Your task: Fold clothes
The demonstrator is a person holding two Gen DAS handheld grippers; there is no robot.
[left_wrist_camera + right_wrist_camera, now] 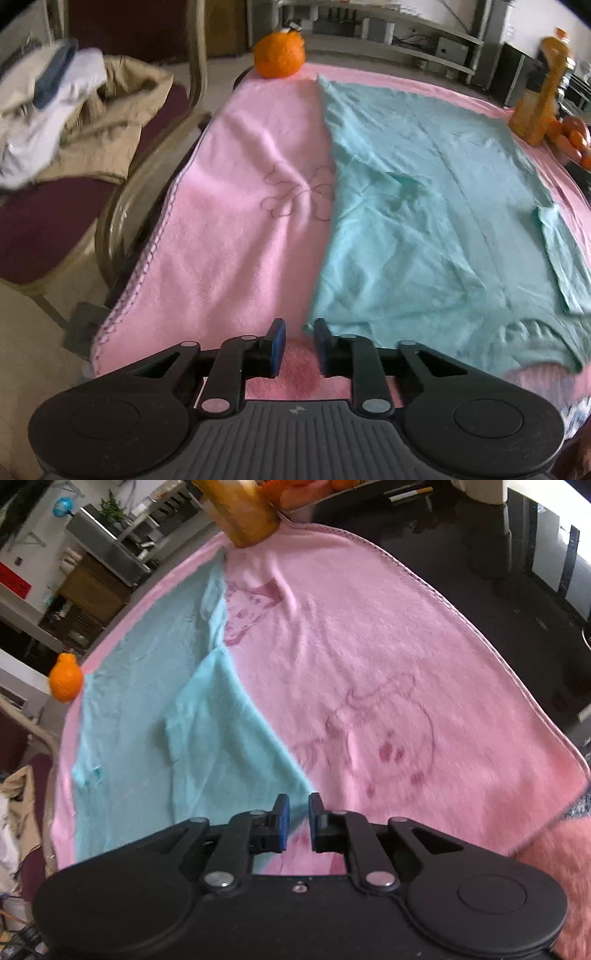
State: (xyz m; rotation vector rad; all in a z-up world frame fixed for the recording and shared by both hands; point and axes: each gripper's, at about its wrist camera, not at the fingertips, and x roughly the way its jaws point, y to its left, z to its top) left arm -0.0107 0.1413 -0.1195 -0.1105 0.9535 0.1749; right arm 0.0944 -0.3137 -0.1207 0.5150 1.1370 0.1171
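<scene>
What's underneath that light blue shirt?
The light blue shirt lies spread on a pink blanket, which shows around its edges. What the blanket rests on beneath the shirt is covered.

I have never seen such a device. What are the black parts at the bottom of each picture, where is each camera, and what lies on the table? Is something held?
Each picture comes from a camera mounted on a hand-held gripper, looking along its two fingers. One view shows the left gripper, the other the right gripper. Both have a narrow gap with nothing between the fingers, so nothing is held. A pink blanket covers the table, and a light blue T-shirt lies spread on it. An orange and an orange bottle stand at the far edge.
</scene>
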